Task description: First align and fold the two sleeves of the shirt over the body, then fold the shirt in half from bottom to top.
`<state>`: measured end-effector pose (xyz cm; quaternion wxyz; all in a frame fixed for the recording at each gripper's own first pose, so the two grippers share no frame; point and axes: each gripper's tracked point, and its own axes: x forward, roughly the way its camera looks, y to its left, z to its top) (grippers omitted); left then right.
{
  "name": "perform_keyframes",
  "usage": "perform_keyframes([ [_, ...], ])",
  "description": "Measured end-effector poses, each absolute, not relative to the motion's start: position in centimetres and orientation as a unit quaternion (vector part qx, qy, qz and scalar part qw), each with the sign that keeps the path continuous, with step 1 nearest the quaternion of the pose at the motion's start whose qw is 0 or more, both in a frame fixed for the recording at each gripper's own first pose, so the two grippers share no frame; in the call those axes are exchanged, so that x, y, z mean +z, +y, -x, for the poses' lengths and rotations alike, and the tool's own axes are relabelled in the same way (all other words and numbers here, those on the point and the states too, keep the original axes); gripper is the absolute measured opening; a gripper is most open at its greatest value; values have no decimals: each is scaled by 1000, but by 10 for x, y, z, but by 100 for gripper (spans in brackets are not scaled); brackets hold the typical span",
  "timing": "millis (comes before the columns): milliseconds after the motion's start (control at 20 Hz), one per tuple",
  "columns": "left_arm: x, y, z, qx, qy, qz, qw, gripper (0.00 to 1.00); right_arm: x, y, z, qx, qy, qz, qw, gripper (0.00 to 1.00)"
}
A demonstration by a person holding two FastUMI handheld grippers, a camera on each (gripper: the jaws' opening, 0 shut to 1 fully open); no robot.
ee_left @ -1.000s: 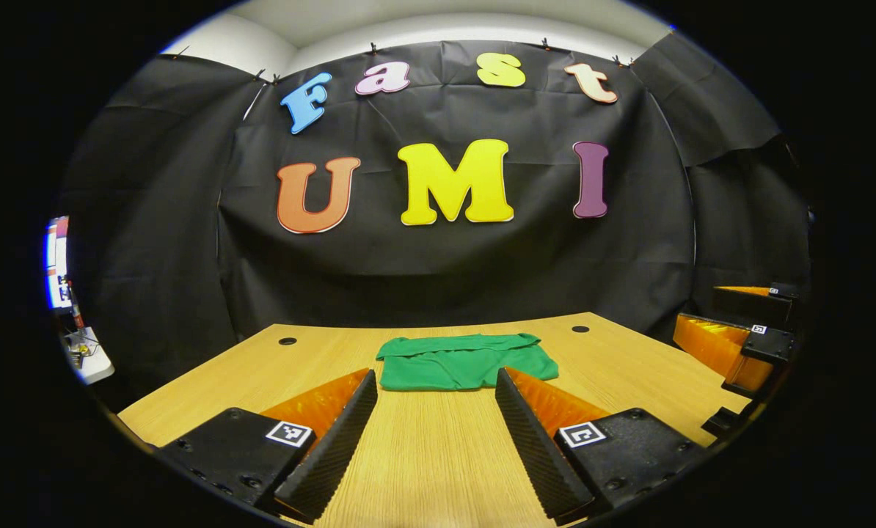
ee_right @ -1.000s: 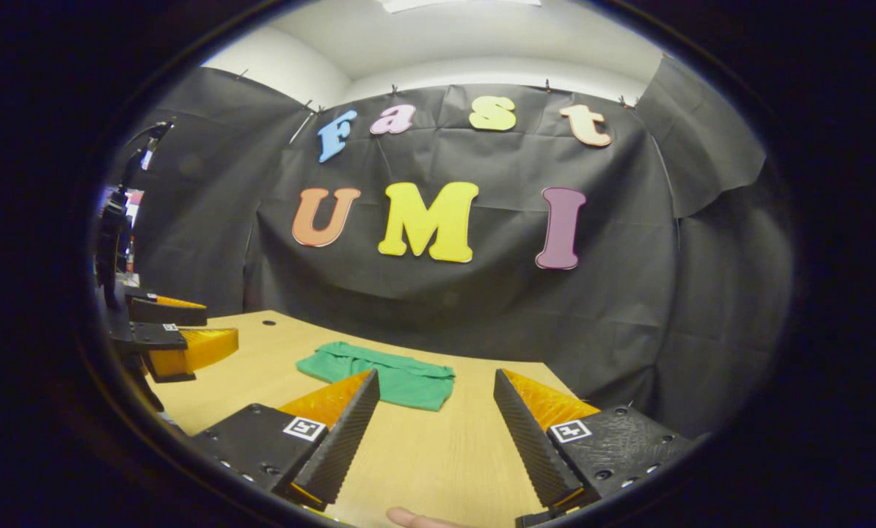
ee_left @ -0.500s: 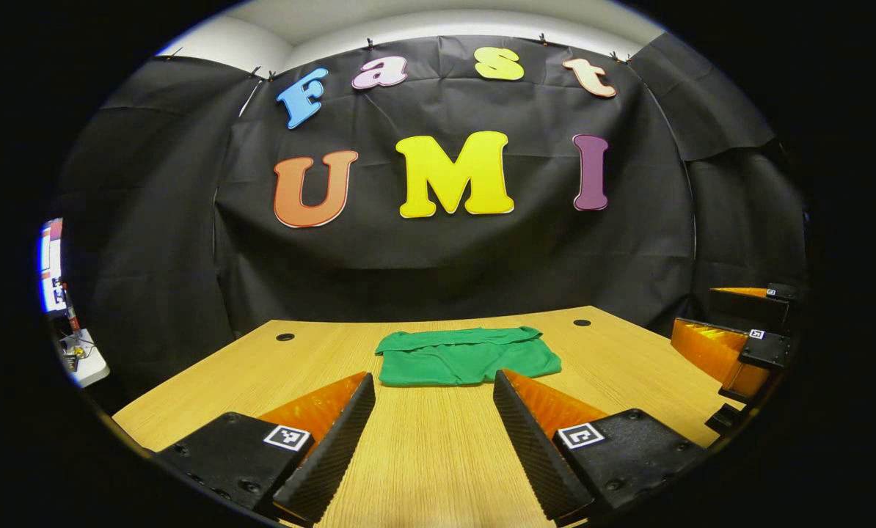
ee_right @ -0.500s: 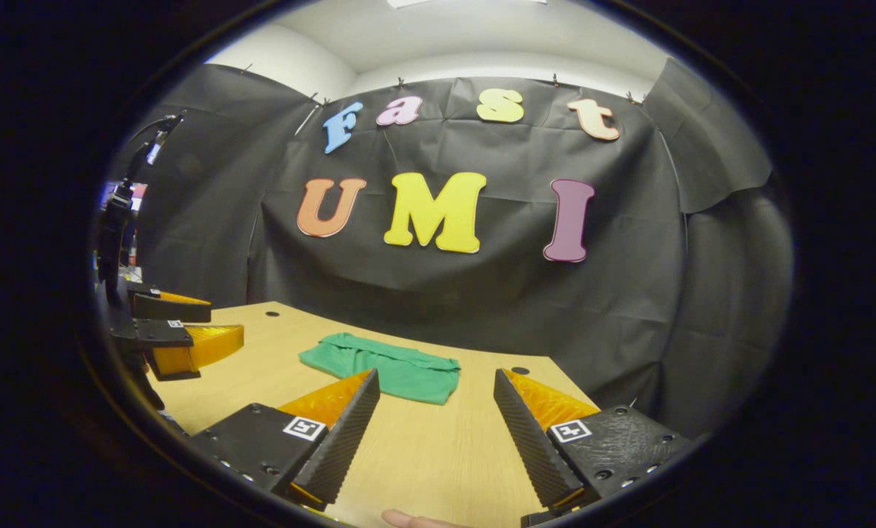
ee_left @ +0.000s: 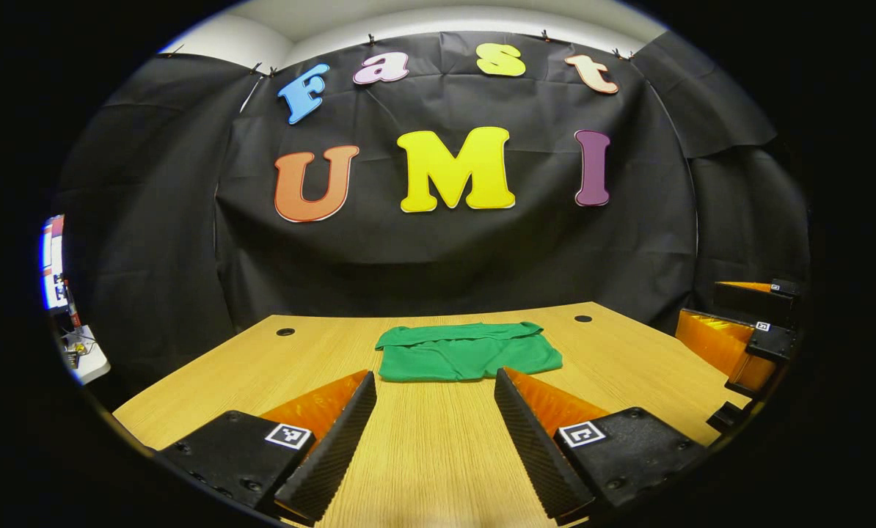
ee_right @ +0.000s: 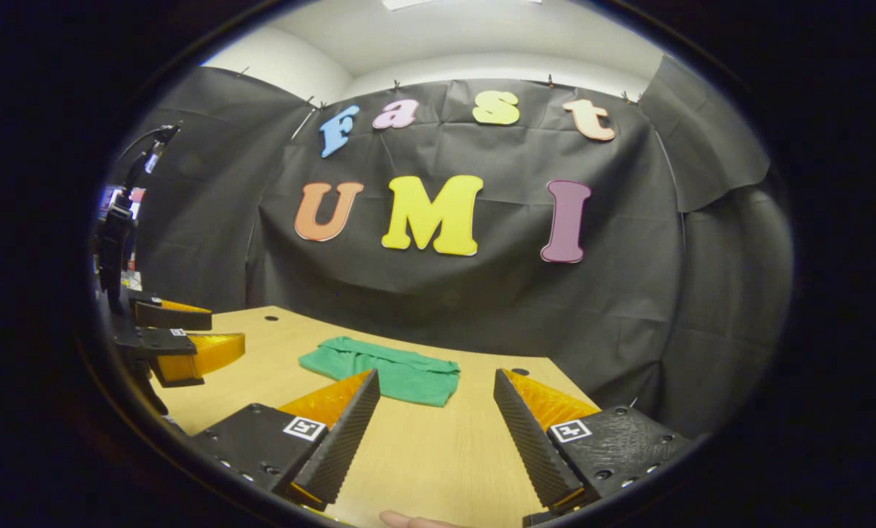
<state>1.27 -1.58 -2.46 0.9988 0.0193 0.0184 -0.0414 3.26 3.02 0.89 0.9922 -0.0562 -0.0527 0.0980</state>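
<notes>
The wooden table (ee_left: pixel 210 381) spreads wide beneath both views, backed by the black cloth wall (ee_left: pixel 152 242) of the booth. Two small round holes are set in the tabletop near its far edge, one on the left (ee_left: pixel 285 331) and one on the right (ee_left: pixel 583 319).

The green shirt (ee_left: pixel 467 353) lies flat toward the far middle of the table, between those holes, as a compact folded bundle with a doubled layer along its far edge. Bare wood separates it from both grippers, and nothing lies on top of it.

The left gripper (ee_left: pixel 435 425) hovers low over the near part of the table, its fingers spread wide with bare table between them, well short of the shirt. The right gripper (ee_right: pixel 433 433) is likewise spread apart and holds nothing; in its view the shirt (ee_right: pixel 383 370) sits ahead and to the left.

A fingertip (ee_right: pixel 409 520) shows at the bottom edge of the right gripper view. At the far left of the left gripper view, a small cluttered stand (ee_left: pixel 78 352) sits outside the cloth.
</notes>
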Motion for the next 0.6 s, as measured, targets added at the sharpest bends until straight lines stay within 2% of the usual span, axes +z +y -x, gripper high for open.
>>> perform_keyframes([
  [600, -28, -12, -17, -33, 21, -9, 999, 100, 7, 23, -39, 89, -49, 46, 994, 95],
])
